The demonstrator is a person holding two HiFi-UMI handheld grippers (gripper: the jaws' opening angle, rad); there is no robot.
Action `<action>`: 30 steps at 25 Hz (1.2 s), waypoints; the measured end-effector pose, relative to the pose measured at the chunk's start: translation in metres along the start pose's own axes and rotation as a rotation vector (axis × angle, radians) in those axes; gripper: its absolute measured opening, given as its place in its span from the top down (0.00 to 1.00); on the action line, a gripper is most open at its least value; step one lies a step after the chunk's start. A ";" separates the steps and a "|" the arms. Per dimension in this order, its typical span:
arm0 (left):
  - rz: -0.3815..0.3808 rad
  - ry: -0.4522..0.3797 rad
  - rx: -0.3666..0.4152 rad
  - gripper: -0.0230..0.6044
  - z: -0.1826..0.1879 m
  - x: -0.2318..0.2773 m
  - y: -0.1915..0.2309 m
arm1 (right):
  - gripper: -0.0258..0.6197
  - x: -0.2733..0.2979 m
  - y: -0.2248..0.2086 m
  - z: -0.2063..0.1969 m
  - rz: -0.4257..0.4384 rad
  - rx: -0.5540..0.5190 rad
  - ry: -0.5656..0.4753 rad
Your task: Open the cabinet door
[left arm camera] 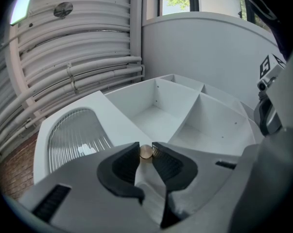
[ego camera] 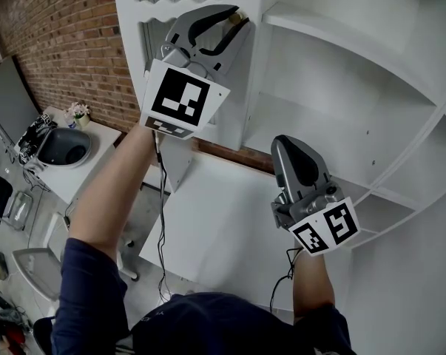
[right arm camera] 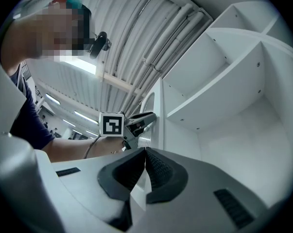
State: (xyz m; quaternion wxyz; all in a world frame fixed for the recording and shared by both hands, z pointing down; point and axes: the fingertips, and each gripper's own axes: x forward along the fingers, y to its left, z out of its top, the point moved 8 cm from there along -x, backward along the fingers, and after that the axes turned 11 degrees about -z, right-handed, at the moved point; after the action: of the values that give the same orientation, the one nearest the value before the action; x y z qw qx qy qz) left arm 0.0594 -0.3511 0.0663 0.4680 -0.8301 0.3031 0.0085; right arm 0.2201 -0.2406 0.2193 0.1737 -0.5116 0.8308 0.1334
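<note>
The left gripper (left arm camera: 146,151) grasped in its jaws the brass knob (left arm camera: 146,152) of the cabinet door (left arm camera: 112,123), while the right gripper (right arm camera: 145,151) had its jaws clenched empty, white shelves (right arm camera: 219,91) ahead of them.

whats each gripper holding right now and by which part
The left gripper is shut on the small round brass knob of the white cabinet door, pinching its sides. The right gripper is shut and holds nothing.

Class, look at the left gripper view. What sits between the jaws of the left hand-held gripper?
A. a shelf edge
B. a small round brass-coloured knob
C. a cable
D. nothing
B: the small round knob is pinched between the jaw tips of the left hand-held gripper, at the edge of the cabinet door.
</note>
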 end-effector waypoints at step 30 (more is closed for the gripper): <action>-0.097 -0.203 -0.197 0.83 0.043 -0.189 0.038 | 0.92 0.032 0.118 0.013 0.188 0.034 -0.014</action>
State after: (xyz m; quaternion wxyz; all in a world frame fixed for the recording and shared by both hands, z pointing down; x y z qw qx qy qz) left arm -0.1029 -0.2378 0.0689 0.4126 -0.8805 0.2113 0.0994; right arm 0.1026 -0.2093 0.1993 0.1749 -0.4275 0.8760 0.1387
